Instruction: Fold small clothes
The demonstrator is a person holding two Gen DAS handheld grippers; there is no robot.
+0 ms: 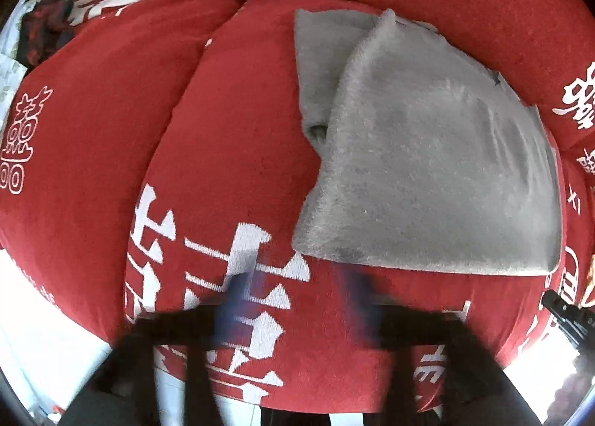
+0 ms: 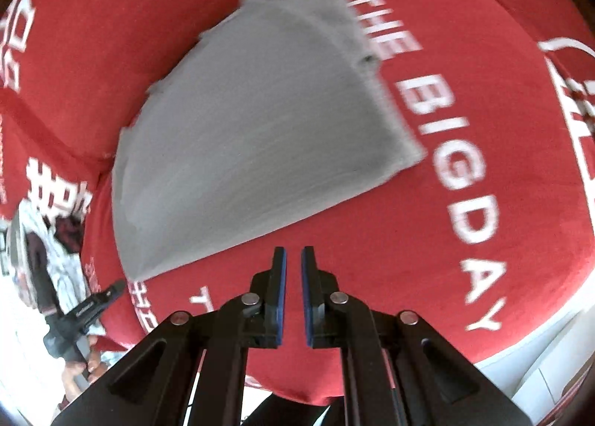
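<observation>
Grey garment [image 1: 427,165] lay folded on red cover [image 1: 230,135], at 1 o'clock from left gripper [image 1: 297,299]. Its blurred fingers [image 1: 238,299] stood spread, empty. Right gripper [image 2: 293,295], jaws nearly together, pinched nothing; garment at its 11 o'clock.

Both hand-held grippers [image 1: 297,284] [image 2: 293,277] empty, parted

One grey garment [image 1: 427,165]; two grippers
</observation>
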